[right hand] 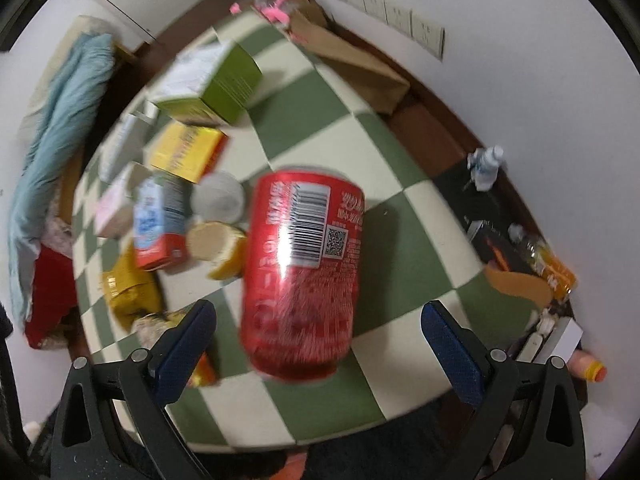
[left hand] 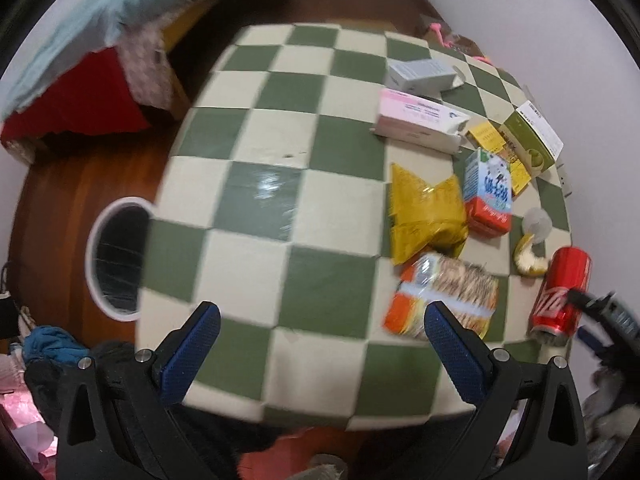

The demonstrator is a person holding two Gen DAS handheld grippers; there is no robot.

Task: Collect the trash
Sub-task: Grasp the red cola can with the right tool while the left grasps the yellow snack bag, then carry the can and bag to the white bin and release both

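A red soda can lies on the green-and-cream checkered table, between the open jaws of my right gripper without touching them. The can is at the table's right in the left wrist view, with the right gripper's tip beside it. My left gripper is open and empty above the table's near edge. Just ahead of its right finger lies a cracker pack. A yellow bag, a milk carton and a fruit piece lie beyond.
A white-rimmed bin with a black liner stands on the floor left of the table. Pink, grey, yellow and green boxes sit at the table's far right. A bed with a blue blanket is at the back left. Bottles and clutter lie by the wall.
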